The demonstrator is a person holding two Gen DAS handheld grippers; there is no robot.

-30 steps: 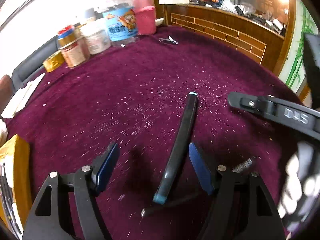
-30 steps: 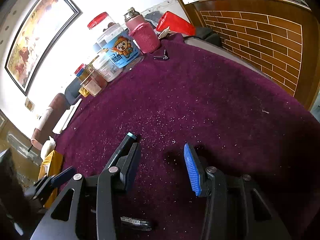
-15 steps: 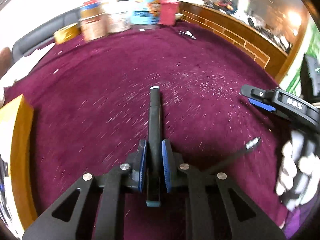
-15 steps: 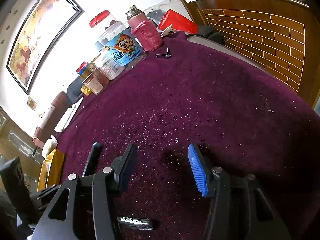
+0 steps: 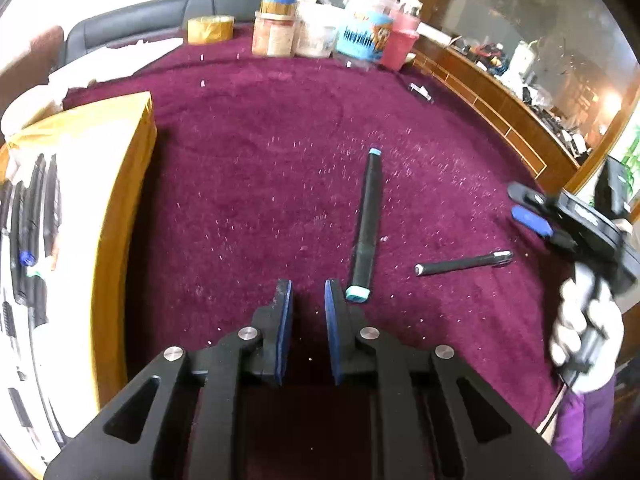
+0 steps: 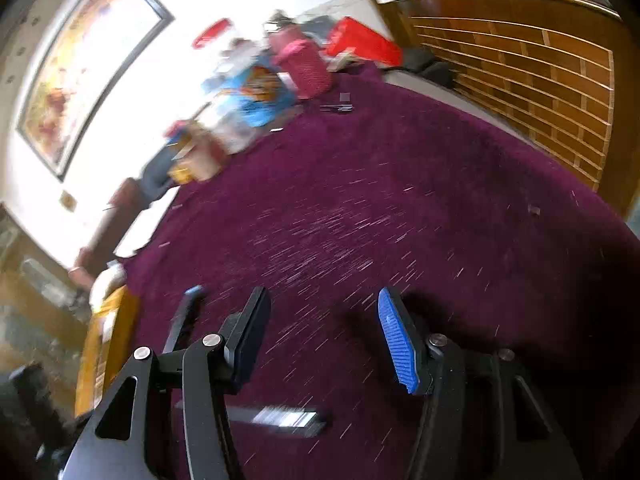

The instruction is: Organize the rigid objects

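A black marker with teal ends point(image 5: 366, 224) lies on the maroon cloth point(image 5: 248, 184), its near end just outside the right finger of my left gripper point(image 5: 308, 292). That gripper's jaws are opening from a narrow gap, with nothing between them. A thinner black pen point(image 5: 464, 262) lies to the right. A yellow box point(image 5: 120, 184) at the left holds several dark pens point(image 5: 32, 216). My right gripper point(image 6: 320, 332) stands open over bare cloth. In its blurred view the marker point(image 6: 184, 316) is at the left and the pen point(image 6: 280, 418) is below the fingers.
Jars and tubs point(image 5: 360, 36) and a gold tape roll point(image 5: 210, 29) line the far edge. A nail clipper point(image 5: 420, 92) lies near a wooden counter point(image 5: 500, 104). A gloved hand point(image 5: 584, 328) holds the right gripper point(image 5: 536, 208) at the right.
My left gripper shut on the marker and swung left toward the yellow box. The marker is now out of the jaws, on the cloth beside them. The right jaws have widened slightly.
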